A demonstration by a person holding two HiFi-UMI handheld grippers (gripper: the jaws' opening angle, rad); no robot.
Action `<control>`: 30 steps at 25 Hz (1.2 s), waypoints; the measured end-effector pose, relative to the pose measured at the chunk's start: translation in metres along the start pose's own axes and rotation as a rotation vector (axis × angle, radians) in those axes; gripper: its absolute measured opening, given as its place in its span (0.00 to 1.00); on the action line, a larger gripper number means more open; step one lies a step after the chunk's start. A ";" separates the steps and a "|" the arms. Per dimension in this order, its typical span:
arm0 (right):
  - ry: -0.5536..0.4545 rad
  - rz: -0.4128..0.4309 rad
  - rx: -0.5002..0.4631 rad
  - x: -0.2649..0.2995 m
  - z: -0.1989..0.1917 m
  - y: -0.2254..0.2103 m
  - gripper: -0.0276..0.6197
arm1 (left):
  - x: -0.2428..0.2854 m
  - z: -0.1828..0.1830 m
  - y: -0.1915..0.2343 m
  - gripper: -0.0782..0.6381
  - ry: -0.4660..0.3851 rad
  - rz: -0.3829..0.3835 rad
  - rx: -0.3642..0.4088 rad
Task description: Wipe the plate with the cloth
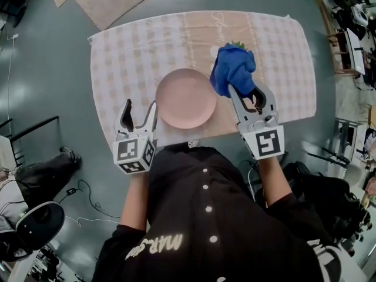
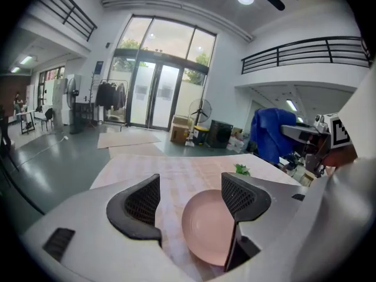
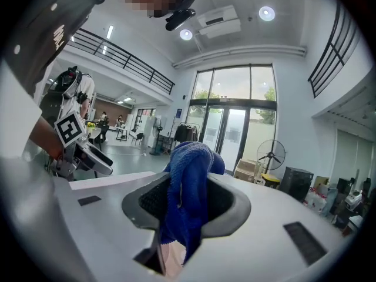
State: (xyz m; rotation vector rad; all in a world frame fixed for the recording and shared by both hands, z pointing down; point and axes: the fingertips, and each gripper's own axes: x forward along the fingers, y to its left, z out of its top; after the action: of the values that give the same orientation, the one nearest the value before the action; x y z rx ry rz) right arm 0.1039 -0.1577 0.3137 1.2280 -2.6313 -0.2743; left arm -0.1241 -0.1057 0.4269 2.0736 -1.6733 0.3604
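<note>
Head view: the pink plate lies close to the table's near edge, with open tabletop beyond it and to its left. Just left of the plate, the left gripper has its jaws wide apart and empty. At the plate's right rim, the right gripper is clamped on the blue cloth.

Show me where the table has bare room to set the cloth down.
Bare tablecloth lies left of the plate, out to the far-left corner, and right of the cloth, toward the right edge. Crowded: the near middle, where plate, left gripper and right gripper holding the cloth cluster.
</note>
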 end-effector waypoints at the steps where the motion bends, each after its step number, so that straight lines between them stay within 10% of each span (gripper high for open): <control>1: 0.006 0.014 -0.007 0.005 -0.004 0.003 0.23 | 0.004 -0.004 0.001 0.56 0.012 -0.002 0.005; 30: 0.340 0.330 -0.317 0.093 -0.140 0.093 0.23 | 0.094 -0.147 0.007 0.46 0.364 -0.038 -0.121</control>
State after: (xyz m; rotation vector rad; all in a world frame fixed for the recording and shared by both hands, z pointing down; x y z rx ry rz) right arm 0.0170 -0.1808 0.4838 0.6610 -2.3304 -0.3682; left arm -0.0983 -0.1144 0.5999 1.8199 -1.4011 0.5714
